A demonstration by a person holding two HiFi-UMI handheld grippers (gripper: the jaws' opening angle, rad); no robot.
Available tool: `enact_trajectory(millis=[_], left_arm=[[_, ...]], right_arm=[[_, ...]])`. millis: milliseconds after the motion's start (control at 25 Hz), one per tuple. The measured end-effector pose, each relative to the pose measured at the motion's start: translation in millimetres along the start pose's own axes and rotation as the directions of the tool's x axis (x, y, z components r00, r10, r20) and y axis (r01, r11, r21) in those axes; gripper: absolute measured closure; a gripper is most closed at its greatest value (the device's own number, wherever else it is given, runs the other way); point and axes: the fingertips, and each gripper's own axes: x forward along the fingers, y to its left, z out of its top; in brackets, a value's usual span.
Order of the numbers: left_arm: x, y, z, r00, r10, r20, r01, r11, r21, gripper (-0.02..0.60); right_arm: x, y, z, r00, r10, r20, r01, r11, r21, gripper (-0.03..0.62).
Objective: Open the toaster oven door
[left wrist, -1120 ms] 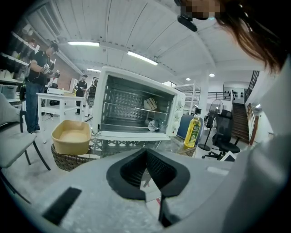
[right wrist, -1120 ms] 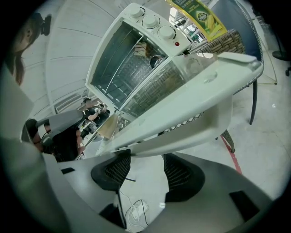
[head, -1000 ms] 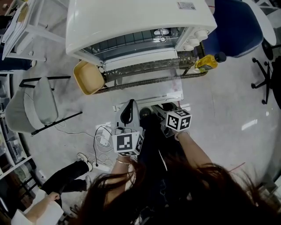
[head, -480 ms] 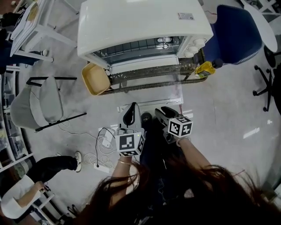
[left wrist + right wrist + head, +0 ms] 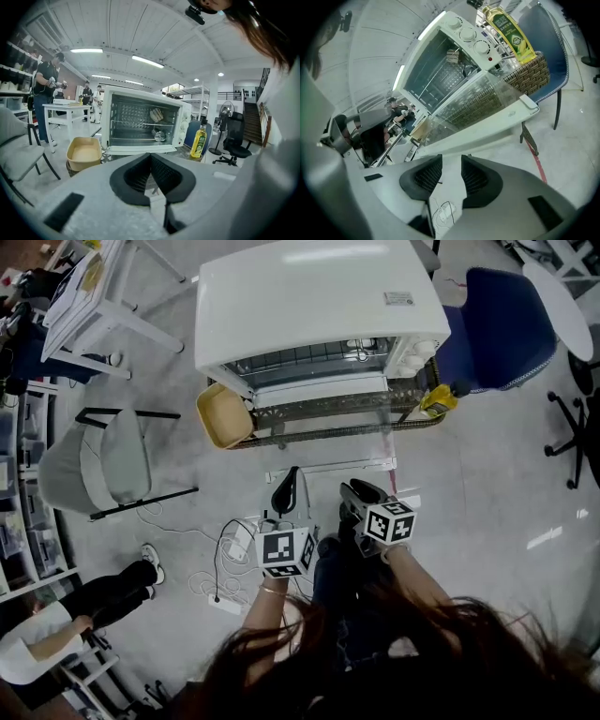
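The toaster oven point(image 5: 314, 301) stands on a woven rack point(image 5: 412, 395), and its door point(image 5: 323, 432) is already folded down flat, with the handle point(image 5: 328, 467) toward us. In front of it we hold both forearms out from the body, side by side. The left gripper point(image 5: 292, 472) and the right gripper point(image 5: 354, 489) point at the oven, near the handle but not touching it.

In the left gripper view, the left gripper point(image 5: 150, 157) has its pads pressed together, with nothing between them. In the right gripper view, the right gripper point(image 5: 451, 161) shows a narrow gap between its pads. The jaws are closing, and only floor shows in the gap.

The head view does not show the inside of the oven well. The left gripper view looks straight in at two small things on the rack inside; we cannot say what they are. That view also shows the oil bottle point(image 5: 198, 142) upright just beside the oven and a beige tub point(image 5: 84, 151) on the other side. The right gripper view gives the control knobs point(image 5: 468, 35) and the glass door from below.
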Motion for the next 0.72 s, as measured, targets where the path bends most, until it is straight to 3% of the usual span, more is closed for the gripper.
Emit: enact_trajectory(millis=[720], left_arm=[[-64,-8,39,0.998,-0.040,0.040,0.038,0.998,0.047,0.566]], right_arm=[[-40,62,32,0.993,-0.012,0.115,0.024,0.995,-0.098,0.533]])
